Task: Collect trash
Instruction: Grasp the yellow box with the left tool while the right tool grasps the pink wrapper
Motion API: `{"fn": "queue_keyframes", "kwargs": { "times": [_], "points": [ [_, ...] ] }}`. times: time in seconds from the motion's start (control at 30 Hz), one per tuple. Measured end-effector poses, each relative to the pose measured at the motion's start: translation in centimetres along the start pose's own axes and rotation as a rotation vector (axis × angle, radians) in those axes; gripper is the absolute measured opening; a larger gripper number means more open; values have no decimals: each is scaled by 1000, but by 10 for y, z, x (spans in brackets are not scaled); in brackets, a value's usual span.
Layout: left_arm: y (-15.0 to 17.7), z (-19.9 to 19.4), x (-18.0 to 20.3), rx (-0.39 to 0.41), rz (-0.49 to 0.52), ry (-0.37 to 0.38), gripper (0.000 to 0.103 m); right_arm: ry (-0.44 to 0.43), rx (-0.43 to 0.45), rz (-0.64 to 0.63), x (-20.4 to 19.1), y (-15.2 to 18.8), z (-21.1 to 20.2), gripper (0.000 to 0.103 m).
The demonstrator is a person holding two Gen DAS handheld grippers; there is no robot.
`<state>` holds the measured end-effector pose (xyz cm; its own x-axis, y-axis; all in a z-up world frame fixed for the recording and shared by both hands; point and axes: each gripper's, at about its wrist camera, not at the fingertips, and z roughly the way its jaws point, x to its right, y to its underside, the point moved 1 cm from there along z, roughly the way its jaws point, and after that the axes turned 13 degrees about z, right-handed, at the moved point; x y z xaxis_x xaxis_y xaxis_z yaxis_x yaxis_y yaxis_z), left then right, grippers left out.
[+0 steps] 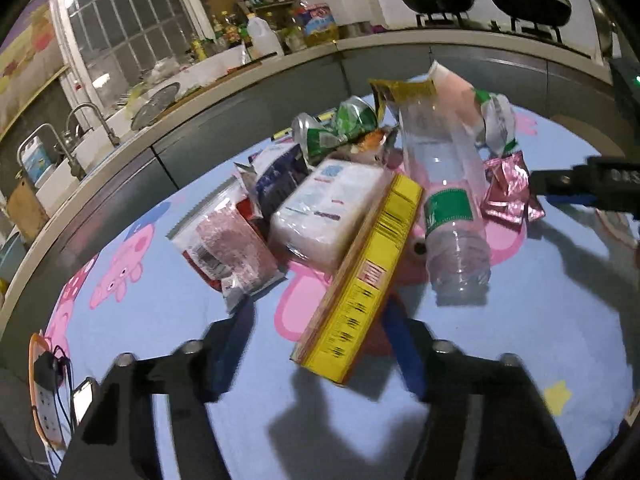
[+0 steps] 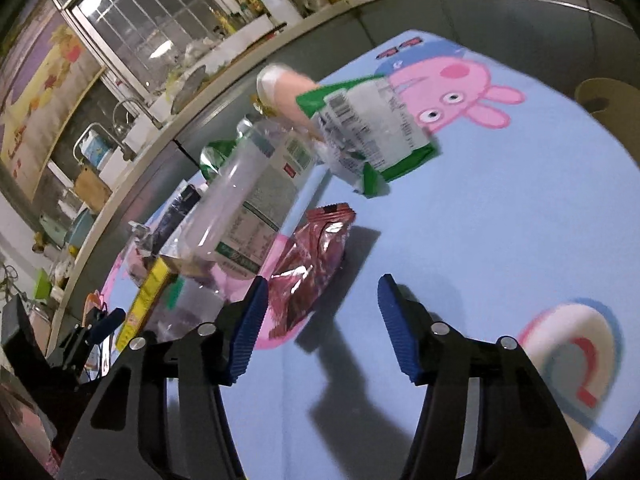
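On the pale blue cartoon-pig cloth [image 1: 168, 332] that covers the worktop, the trash lies in one loose heap, seen from the left wrist view. At the heap's left edge sits a clear bag of pinkish grains [image 1: 230, 248], with a dark blue packet [image 1: 280, 176] just behind it. Next comes a white wrapped tissue pack [image 1: 332, 212], and behind that a crushed green can [image 1: 336, 128] lying on its side. A long yellow box [image 1: 364, 284] leans against the tissue pack, its near end reaching toward the left tool [image 1: 316, 354], whose blue-padded fingers [image 1: 228, 354] stand wide apart on either side of that end without touching it. Right of the box lies a clear plastic bottle [image 1: 444, 184] with a green label, neck end toward the camera, resting on the heap. Behind it a yellow wrapper [image 1: 404, 90] and a green-and-white wrapper [image 1: 496, 116] stick up. At the far right a crumpled pink foil packet [image 1: 510, 190] rests on the cloth just beside the bottle, and the right tool [image 1: 560, 188] comes in from the right edge close to it. From the right wrist view, the right tool [image 2: 320, 328] is spread wide and holds nothing, with the pink foil packet [image 2: 308, 268] just ahead of its left finger and the bottle [image 2: 248, 208] beyond.
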<state>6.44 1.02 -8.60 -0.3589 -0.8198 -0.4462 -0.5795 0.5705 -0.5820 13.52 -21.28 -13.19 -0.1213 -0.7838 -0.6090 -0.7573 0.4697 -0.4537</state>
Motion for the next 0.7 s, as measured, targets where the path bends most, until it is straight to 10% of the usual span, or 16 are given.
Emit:
{"fn": "queue_keyframes", "kwargs": {
  "times": [0.13, 0.43, 0.7],
  "points": [
    [5, -5, 2, 0, -14, 47, 29, -25, -43, -26, -4, 2, 17, 2],
    [8, -63, -3, 115, -102, 171, 23, -55, 73, -23, 24, 13, -38, 1],
    [-60, -75, 17, 214, -81, 353, 23, -67, 178, 63, 67, -14, -78, 1]
  ]
}}
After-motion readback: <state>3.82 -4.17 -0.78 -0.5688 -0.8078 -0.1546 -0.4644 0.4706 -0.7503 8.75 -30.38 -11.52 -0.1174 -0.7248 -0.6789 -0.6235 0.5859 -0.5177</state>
